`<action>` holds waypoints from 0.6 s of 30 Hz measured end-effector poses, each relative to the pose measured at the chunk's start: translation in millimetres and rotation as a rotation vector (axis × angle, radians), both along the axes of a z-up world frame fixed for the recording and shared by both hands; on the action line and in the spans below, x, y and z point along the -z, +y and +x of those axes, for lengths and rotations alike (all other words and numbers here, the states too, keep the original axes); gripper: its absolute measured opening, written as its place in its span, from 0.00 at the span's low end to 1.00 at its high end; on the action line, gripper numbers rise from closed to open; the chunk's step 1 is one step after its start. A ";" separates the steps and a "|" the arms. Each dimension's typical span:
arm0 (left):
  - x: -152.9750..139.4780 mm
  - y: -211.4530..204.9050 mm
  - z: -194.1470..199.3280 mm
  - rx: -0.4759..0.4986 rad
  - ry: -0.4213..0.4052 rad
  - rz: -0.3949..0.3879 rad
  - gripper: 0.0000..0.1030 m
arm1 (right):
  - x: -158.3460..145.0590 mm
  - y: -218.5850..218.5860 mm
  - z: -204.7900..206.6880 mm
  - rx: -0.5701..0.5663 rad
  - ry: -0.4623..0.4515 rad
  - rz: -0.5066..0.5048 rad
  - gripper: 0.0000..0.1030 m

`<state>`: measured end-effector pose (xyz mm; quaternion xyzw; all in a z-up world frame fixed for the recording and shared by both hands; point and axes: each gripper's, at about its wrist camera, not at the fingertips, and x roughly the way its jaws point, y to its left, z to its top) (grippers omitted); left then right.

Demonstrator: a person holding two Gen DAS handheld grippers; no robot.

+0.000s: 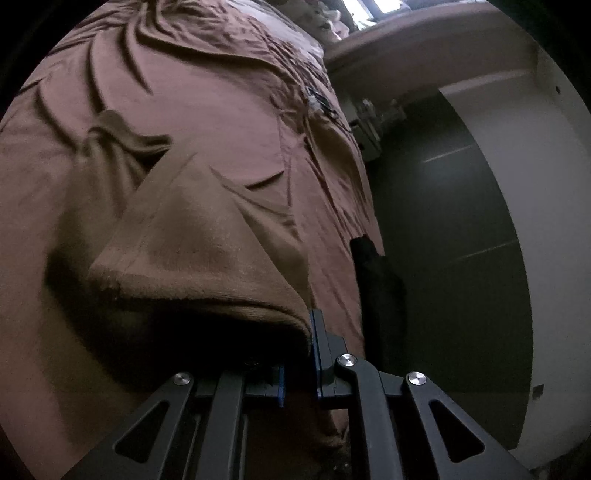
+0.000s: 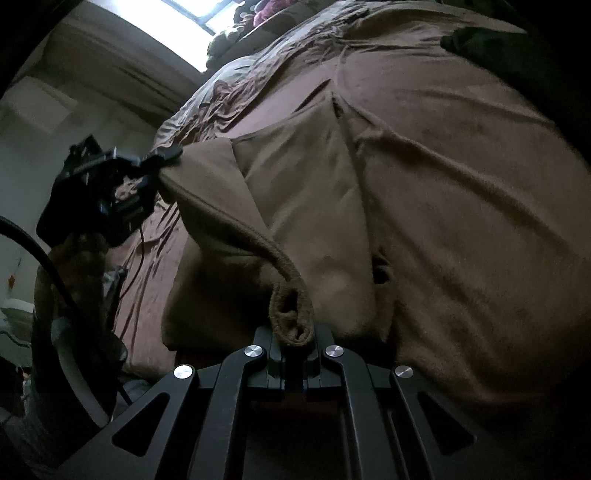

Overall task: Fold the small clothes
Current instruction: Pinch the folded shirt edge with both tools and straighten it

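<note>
A small brown garment (image 1: 199, 236) lies on a bed covered with a reddish-brown sheet (image 1: 221, 92). My left gripper (image 1: 301, 354) is shut on the garment's hem corner, which drapes over the left finger. In the right wrist view the garment (image 2: 303, 192) stretches between both grippers. My right gripper (image 2: 293, 343) is shut on a bunched, rolled corner of it. The left gripper (image 2: 166, 155) shows at the left, pinching the far corner, held by a hand.
The bed sheet (image 2: 461, 184) is wrinkled and fills most of both views. A dark floor (image 1: 443, 221) and white wall (image 1: 535, 166) lie right of the bed edge. A dark cloth (image 1: 369, 273) hangs at the bed's edge. A window (image 2: 207, 11) is at the far end.
</note>
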<state>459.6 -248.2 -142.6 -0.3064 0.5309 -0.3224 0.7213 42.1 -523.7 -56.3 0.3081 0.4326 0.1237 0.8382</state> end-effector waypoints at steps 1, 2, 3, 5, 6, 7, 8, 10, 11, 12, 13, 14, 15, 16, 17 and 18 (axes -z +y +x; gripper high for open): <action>0.1 -5.0 2.3 0.006 -0.002 0.004 0.11 | 2.7 0.0 0.5 0.001 0.003 0.002 0.01; 0.4 -11.7 5.5 0.015 -0.007 0.012 0.11 | 3.8 0.3 1.0 0.003 0.005 0.005 0.01; 0.8 -14.7 6.9 0.021 -0.010 0.019 0.11 | 5.3 0.0 1.7 0.004 0.007 0.008 0.01; 2.3 -22.0 11.1 0.031 -0.010 0.025 0.11 | 8.0 -1.4 3.7 0.006 0.010 0.016 0.01; 4.0 -27.1 14.8 0.038 -0.008 0.029 0.11 | 8.8 -0.6 3.5 0.007 0.011 0.018 0.01; 4.9 -30.9 17.5 0.043 -0.008 0.033 0.11 | 9.8 -0.6 3.4 0.008 0.011 0.021 0.01; 5.0 -34.0 19.6 0.048 -0.008 0.036 0.11 | 10.8 -1.5 3.6 0.007 0.011 0.022 0.01; 8.3 -44.0 25.9 0.063 -0.010 0.048 0.11 | 12.5 -2.4 2.9 0.010 0.010 0.028 0.01; 9.9 -46.8 27.4 0.068 -0.009 0.052 0.11 | 13.8 -3.2 2.7 0.013 0.010 0.034 0.01; 12.7 -51.0 30.2 0.074 -0.006 0.056 0.11 | 14.1 -3.5 1.8 0.016 0.010 0.039 0.01; 15.1 -54.8 32.2 0.080 -0.001 0.060 0.11 | 15.1 -4.5 1.7 0.018 0.009 0.047 0.01; 17.7 -58.3 34.8 0.083 0.003 0.063 0.11 | 15.7 -5.4 1.5 0.020 0.009 0.052 0.01; 20.7 -62.1 37.3 0.089 0.008 0.066 0.11 | 15.9 -5.9 1.1 0.021 0.010 0.052 0.01; 23.5 -66.5 39.9 0.095 0.012 0.070 0.11 | 16.1 -6.3 0.5 0.021 0.010 0.052 0.01; 26.3 -70.3 42.0 0.102 0.015 0.074 0.11 | 16.3 -6.7 0.5 0.023 0.011 0.053 0.01; 30.0 -74.7 44.5 0.109 0.020 0.077 0.11 | 16.2 -6.9 0.3 0.025 0.011 0.053 0.01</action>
